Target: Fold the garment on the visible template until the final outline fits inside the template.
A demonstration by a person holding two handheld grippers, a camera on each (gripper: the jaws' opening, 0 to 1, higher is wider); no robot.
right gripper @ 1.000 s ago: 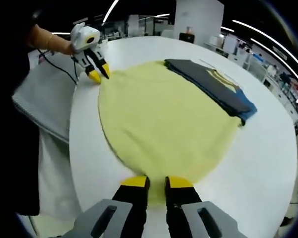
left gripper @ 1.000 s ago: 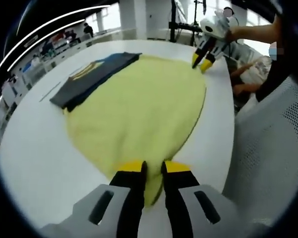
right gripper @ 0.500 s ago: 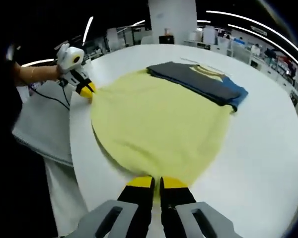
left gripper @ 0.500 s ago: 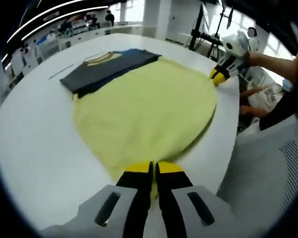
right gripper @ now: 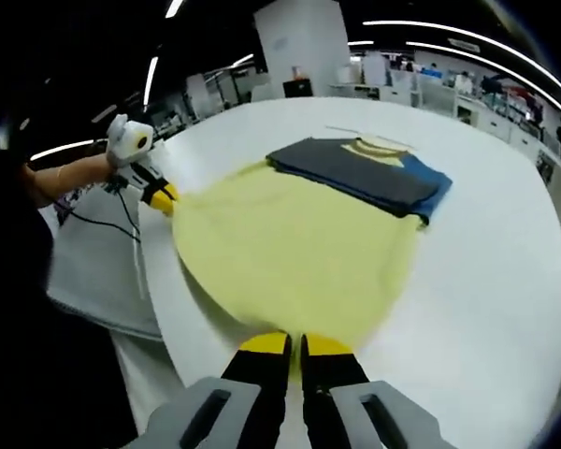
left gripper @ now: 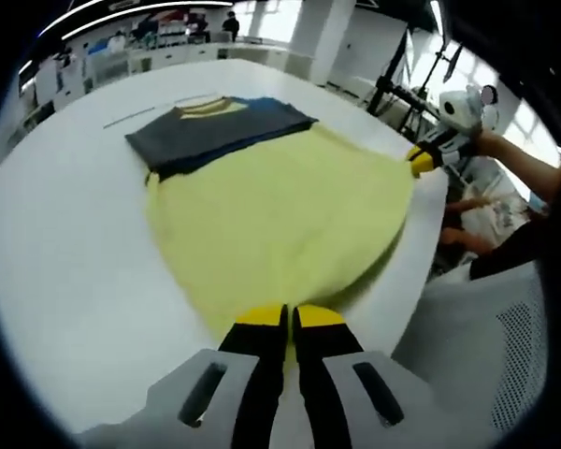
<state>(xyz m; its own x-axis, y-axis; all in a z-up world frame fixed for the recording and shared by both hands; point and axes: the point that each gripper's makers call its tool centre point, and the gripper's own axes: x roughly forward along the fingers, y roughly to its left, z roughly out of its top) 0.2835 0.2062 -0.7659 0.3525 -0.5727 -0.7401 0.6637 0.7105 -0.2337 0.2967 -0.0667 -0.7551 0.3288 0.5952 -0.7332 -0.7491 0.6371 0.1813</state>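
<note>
White table (left gripper: 65,243); yellow garment (left gripper: 271,215); dark folded shirt (left gripper: 215,131).

I am in a big open lab or office hall. Long strip lights (right gripper: 449,33) curve over the white counter (right gripper: 505,243) I work at. Beyond the counter stand rows of desks (left gripper: 103,65) with people seated, a broad white pillar (right gripper: 304,42), and black tripod stands (left gripper: 397,79).
</note>
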